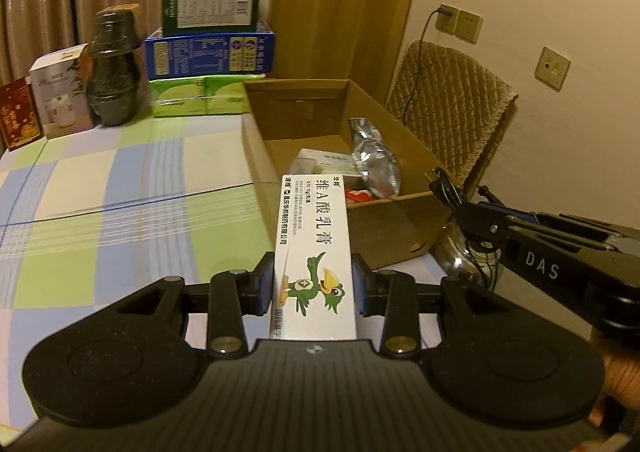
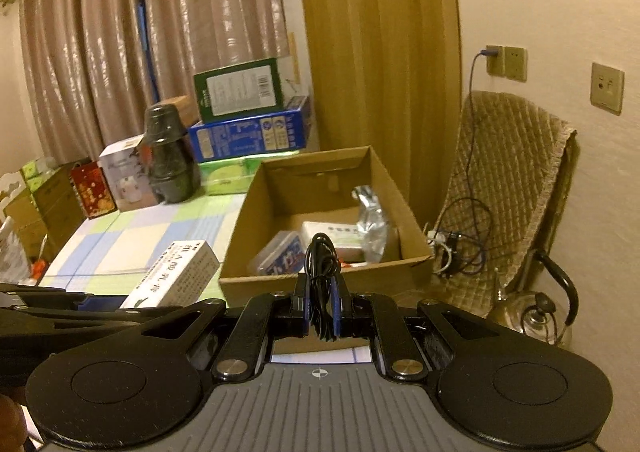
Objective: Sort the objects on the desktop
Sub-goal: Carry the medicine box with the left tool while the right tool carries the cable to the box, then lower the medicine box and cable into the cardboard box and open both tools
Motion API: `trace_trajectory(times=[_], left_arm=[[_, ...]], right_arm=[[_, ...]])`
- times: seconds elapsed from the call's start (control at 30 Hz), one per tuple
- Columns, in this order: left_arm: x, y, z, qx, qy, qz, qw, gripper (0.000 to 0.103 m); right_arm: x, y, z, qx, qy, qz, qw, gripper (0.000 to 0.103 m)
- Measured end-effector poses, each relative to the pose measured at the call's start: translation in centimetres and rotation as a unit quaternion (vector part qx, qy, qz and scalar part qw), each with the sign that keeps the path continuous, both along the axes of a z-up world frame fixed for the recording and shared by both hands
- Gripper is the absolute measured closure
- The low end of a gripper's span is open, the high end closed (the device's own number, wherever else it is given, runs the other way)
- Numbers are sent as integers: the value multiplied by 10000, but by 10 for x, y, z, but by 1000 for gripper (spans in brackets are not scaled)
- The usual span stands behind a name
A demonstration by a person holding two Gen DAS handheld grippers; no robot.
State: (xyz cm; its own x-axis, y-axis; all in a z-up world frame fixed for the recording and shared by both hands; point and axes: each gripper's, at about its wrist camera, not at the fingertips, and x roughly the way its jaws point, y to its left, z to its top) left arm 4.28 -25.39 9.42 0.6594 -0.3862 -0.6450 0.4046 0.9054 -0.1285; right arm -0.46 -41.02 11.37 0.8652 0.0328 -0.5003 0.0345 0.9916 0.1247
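My left gripper [image 1: 314, 284] is shut on a long white ointment box [image 1: 314, 248] printed with a green bird; the box [image 2: 172, 276] sticks forward toward the near wall of an open cardboard box [image 1: 400, 220]. My right gripper [image 2: 323, 306] is shut on a coiled black cable [image 2: 322, 256], held just before the cardboard box [image 2: 320, 284]. In the left wrist view the right gripper [image 1: 448, 188] reaches in from the right with the cable at its tip. Inside the carton lie a silver foil pouch [image 1: 374, 160], a white pack [image 2: 336, 236] and a blue pack [image 2: 282, 256].
A checked tablecloth [image 1: 120, 188] covers the table. At its far edge stand a dark jar [image 1: 114, 72], stacked green and blue boxes [image 1: 210, 44], a white carton [image 1: 62, 92] and a red box [image 1: 18, 112]. A padded chair [image 2: 508, 180], a kettle [image 2: 532, 312] and wall sockets [image 2: 506, 62] are at the right.
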Motion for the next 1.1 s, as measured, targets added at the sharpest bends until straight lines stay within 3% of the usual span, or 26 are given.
trace_trajectory(times=[0.7,1.1], left_arm=[[33,-42,1,-36,84,-240,9997,70],[80,-48,13,-169,55,-155,9997,70]], right_arm=[[25,-27,3,24,-30,-152,9999,96],[78,-32,16,-168,-129,-31,9998,96]])
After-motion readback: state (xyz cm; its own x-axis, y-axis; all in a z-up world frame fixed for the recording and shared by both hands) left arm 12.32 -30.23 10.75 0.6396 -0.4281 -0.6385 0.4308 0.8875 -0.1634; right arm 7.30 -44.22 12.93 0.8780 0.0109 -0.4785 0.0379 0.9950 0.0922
